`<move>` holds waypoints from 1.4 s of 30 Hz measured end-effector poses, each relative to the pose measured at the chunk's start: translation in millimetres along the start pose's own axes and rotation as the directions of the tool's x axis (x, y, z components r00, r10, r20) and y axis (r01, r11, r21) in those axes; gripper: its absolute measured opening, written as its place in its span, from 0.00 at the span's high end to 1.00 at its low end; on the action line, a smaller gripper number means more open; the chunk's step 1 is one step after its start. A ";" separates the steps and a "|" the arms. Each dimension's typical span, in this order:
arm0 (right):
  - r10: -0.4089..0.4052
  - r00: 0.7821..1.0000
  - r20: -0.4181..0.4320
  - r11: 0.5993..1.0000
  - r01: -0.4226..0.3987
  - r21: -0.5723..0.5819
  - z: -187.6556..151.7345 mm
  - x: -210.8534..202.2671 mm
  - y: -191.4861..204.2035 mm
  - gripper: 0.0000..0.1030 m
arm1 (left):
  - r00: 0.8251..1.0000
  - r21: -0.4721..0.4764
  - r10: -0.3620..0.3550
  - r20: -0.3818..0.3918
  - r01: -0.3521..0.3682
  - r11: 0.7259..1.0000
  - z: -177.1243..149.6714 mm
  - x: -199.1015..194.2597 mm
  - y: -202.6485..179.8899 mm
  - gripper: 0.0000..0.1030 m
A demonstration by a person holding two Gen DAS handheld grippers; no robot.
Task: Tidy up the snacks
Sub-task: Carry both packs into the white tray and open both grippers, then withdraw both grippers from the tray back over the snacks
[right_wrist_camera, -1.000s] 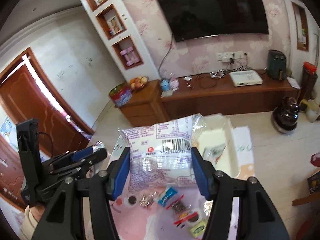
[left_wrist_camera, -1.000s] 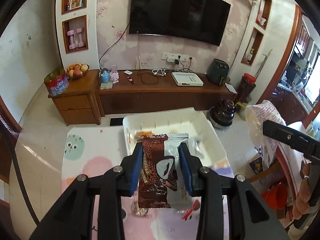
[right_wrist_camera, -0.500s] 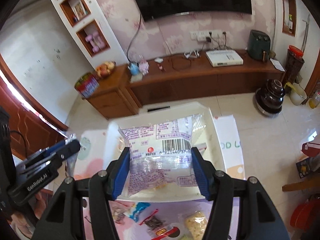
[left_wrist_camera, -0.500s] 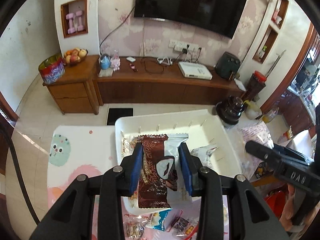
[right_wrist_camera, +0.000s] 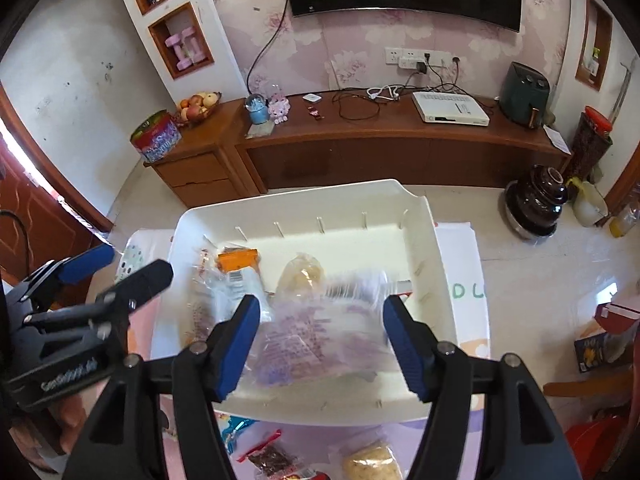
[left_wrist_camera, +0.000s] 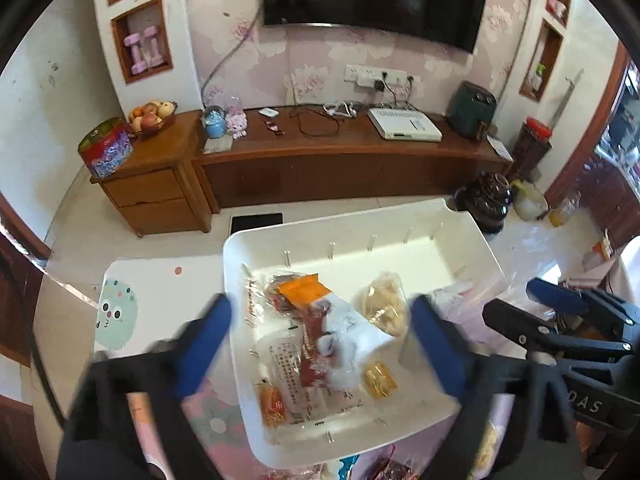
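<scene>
A white bin (left_wrist_camera: pixel 360 236) (right_wrist_camera: pixel 304 204) stands on the table with several snack packets inside. My left gripper (left_wrist_camera: pixel 320 336) is open wide above the bin; the brown-and-white snack packet (left_wrist_camera: pixel 340 340) is blurred between and below its jaws, loose over the bin. My right gripper (right_wrist_camera: pixel 320 340) is also open; the clear purple-printed bag (right_wrist_camera: pixel 320 332) is blurred between its jaws, dropping into the bin's right half. An orange packet (right_wrist_camera: pixel 238 260) and a pale bun packet (right_wrist_camera: pixel 300 272) lie in the bin.
Several loose snack packets (right_wrist_camera: pixel 272 456) lie on the pink mat in front of the bin. A wooden TV cabinet (left_wrist_camera: pixel 320 160) stands behind, across the tiled floor. A dark pot (right_wrist_camera: pixel 536 200) sits on the floor at right.
Both grippers moved forward over the bin and opened. The brown packet and the purple-printed bag have left the jaws and are falling into the bin.
</scene>
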State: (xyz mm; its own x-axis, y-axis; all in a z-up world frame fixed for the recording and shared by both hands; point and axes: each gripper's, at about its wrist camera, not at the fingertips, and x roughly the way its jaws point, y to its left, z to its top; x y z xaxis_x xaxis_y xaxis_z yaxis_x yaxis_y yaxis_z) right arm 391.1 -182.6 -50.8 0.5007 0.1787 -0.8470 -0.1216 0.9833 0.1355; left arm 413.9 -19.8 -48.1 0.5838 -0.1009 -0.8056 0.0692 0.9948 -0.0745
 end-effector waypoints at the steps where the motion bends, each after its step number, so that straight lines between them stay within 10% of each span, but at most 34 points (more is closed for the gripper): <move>1: 0.010 1.000 -0.006 1.000 -0.010 0.007 -0.9 0.3 -1.3 0.30 | 1.000 -0.016 -0.016 0.002 0.016 1.000 -1.0 -0.2 3.8 0.09; 20: 0.022 0.999 0.035 0.999 -0.021 -0.045 -25.1 -50.0 12.2 0.26 | 1.000 -0.057 -0.002 0.017 0.003 0.998 -20.9 -44.0 38.6 0.09; 42: 0.003 0.996 0.094 0.994 0.008 -0.110 -138.8 -144.4 39.6 0.26 | 0.994 0.027 -0.092 0.065 0.091 0.996 -118.3 -163.1 33.4 0.09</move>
State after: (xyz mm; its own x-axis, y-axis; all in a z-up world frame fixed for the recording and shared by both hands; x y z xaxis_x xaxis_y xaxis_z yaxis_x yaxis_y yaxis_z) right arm 195.0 -174.3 5.5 0.5784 0.1839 -0.7947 -0.2117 0.9747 0.0715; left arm 225.3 31.4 11.2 0.6265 -0.1928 -0.7552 0.1439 0.9809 -0.1310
